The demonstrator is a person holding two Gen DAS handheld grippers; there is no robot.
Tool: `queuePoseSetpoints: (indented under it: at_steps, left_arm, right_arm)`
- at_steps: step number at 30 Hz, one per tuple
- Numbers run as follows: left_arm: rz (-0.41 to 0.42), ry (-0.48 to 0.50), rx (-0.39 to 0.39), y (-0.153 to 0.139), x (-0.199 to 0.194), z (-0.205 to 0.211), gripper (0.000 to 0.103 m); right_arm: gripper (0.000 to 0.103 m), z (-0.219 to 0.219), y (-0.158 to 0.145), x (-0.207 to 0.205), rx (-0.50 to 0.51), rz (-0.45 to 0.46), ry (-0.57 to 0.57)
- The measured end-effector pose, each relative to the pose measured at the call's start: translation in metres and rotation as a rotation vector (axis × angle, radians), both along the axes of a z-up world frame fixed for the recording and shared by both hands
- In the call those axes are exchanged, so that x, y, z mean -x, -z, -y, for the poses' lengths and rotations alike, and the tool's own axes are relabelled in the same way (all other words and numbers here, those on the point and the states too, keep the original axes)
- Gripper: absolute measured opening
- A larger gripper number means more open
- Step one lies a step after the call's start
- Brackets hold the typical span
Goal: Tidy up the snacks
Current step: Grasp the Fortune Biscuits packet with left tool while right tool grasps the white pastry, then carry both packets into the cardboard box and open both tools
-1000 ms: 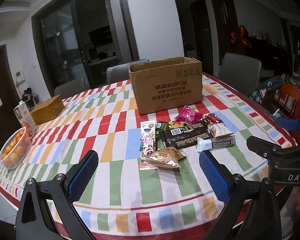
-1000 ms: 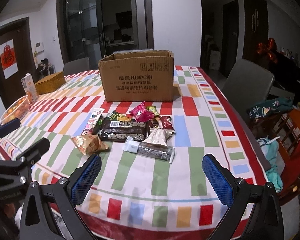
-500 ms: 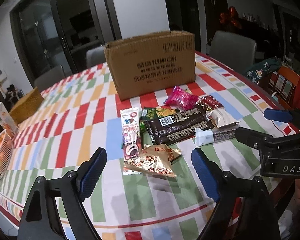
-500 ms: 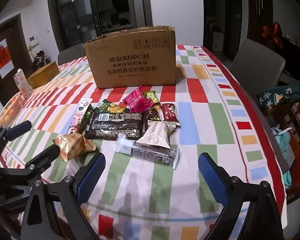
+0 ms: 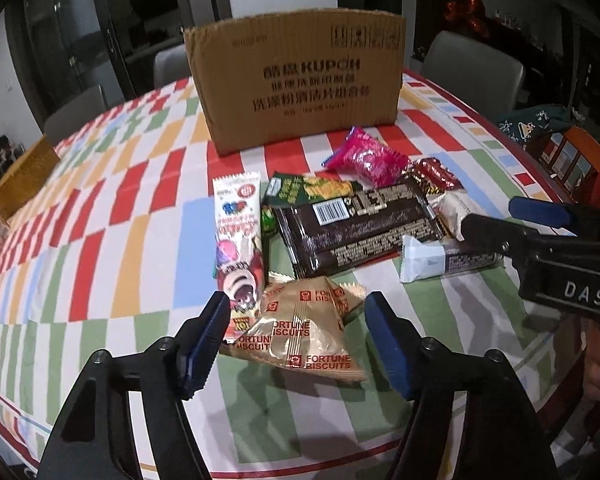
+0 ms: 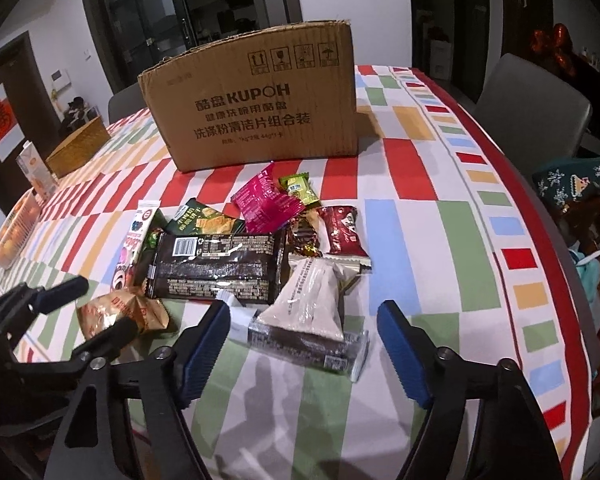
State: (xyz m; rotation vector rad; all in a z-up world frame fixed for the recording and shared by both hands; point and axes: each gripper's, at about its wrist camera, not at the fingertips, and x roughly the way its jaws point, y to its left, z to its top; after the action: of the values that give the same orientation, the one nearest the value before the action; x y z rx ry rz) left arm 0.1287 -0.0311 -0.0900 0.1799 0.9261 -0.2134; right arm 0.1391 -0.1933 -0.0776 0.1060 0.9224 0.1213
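Observation:
Several snack packets lie in a pile in front of a brown cardboard box (image 5: 296,76) (image 6: 256,96). My left gripper (image 5: 296,334) hangs over the gold fortune-biscuit packet (image 5: 300,332); its jaws are closing with the packet between them, and the pads do not press on it. My right gripper (image 6: 304,344) is closing too, around a dark bar in clear wrap (image 6: 308,342) with a white packet (image 6: 314,300) lying across it; its pads stand clear of both. A big dark chocolate pack (image 5: 360,224) (image 6: 220,268) lies mid-pile, with a pink packet (image 5: 364,156) (image 6: 266,200) behind it.
The table wears a checked cloth (image 5: 112,240) of many colours. A woven basket (image 6: 78,152), a carton (image 6: 36,172) and a basket of oranges (image 6: 14,228) stand at the left. Grey chairs (image 6: 536,104) ring the table. Each gripper shows in the other's view (image 5: 556,264) (image 6: 60,320).
Both grippers have come forward and down over the snack pile and tilted downward. Their jaws have narrowed, the left around the fortune-biscuit packet, the right around the wrapped bar.

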Motion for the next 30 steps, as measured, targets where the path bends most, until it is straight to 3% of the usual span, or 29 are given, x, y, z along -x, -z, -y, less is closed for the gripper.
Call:
queuePoseSetpoints:
  at_steps: [10, 23, 30]
  left_arm:
    - [-0.110, -0.018, 0.089, 0.014, -0.012, -0.003, 0.053]
    - [-0.125, -0.018, 0.139, 0.012, -0.018, -0.003, 0.045]
    - [-0.095, -0.021, 0.176, -0.002, -0.011, -0.007, 0.045]
  right_arm:
    - [0.056, -0.001, 0.010, -0.020, -0.013, -0.046, -0.017]
    - [0.033, -0.002, 0.022, -0.036, -0.009, -0.117, -0.011]
    - [0.031, -0.002, 0.011, -0.027, -0.003, -0.090, -0.019]
